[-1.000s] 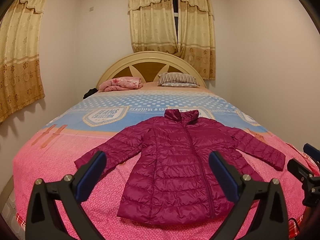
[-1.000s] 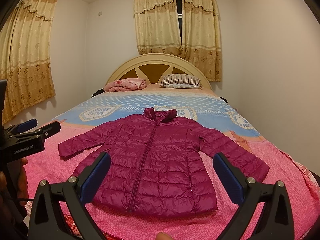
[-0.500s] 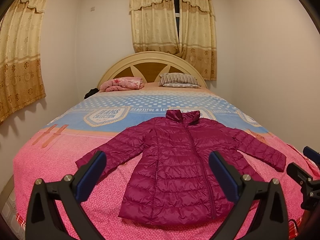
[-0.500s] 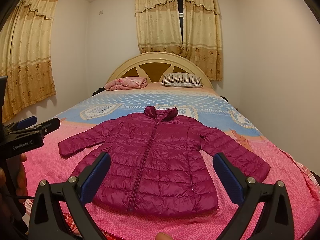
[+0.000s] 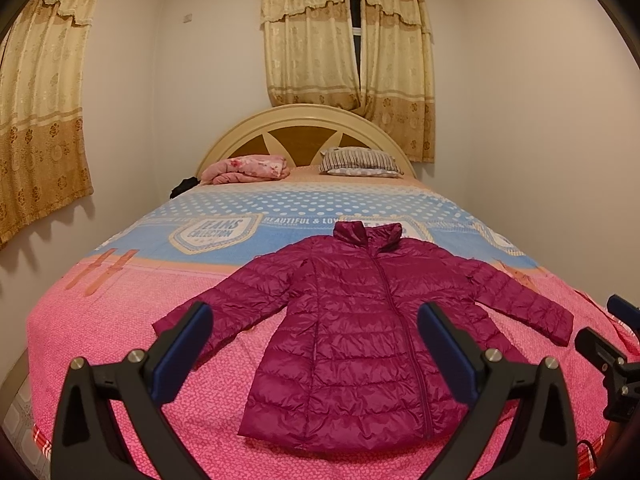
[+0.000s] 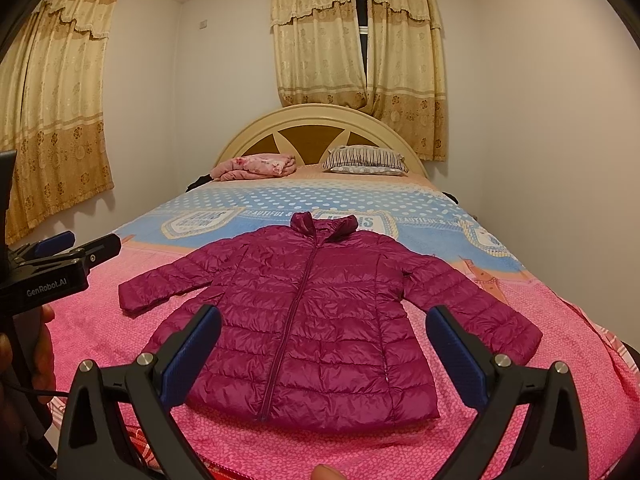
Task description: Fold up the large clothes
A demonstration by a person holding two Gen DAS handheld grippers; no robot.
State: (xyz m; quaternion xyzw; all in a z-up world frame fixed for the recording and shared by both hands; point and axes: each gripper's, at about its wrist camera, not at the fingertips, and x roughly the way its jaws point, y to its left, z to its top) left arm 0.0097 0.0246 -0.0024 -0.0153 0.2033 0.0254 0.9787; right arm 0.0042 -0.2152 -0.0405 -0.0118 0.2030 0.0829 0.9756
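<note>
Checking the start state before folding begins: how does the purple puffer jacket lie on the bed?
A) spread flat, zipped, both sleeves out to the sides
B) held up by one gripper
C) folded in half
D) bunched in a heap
A: the jacket lies flat on the bed, zipper closed, sleeves angled outward; both grippers open, clear of it.

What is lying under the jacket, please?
The jacket lies spread flat on the bed's pink-and-blue bedspread, which shows all around it. Whatever is directly beneath the jacket is covered and cannot be seen.
</note>
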